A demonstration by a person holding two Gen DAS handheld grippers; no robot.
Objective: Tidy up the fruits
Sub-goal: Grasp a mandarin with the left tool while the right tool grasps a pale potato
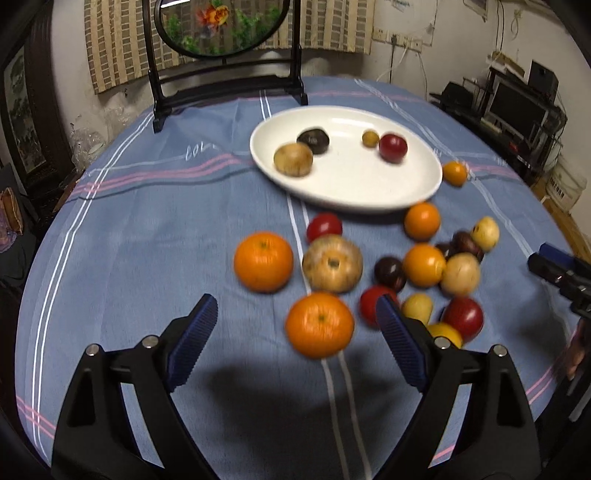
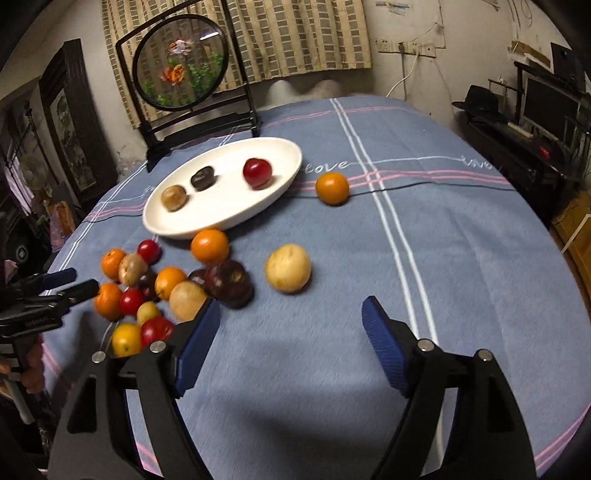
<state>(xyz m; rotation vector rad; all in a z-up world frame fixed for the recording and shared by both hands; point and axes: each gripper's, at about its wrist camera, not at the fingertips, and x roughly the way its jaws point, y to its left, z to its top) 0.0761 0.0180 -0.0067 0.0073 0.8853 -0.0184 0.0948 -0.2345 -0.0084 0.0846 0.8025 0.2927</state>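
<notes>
A white oval plate holds a tan fruit, a dark one, a small olive one and a red one. Several oranges, red, dark and pale fruits lie loose on the blue cloth in front of it. My left gripper is open, and an orange lies on the cloth between its fingers, untouched. My right gripper is open with nothing between its fingers. A pale round fruit sits just ahead of it, and a dark fruit by its left finger.
A round painted screen on a black stand stands at the table's back edge. One orange lies alone right of the plate. Dark shelves with electronics stand off the table's right side.
</notes>
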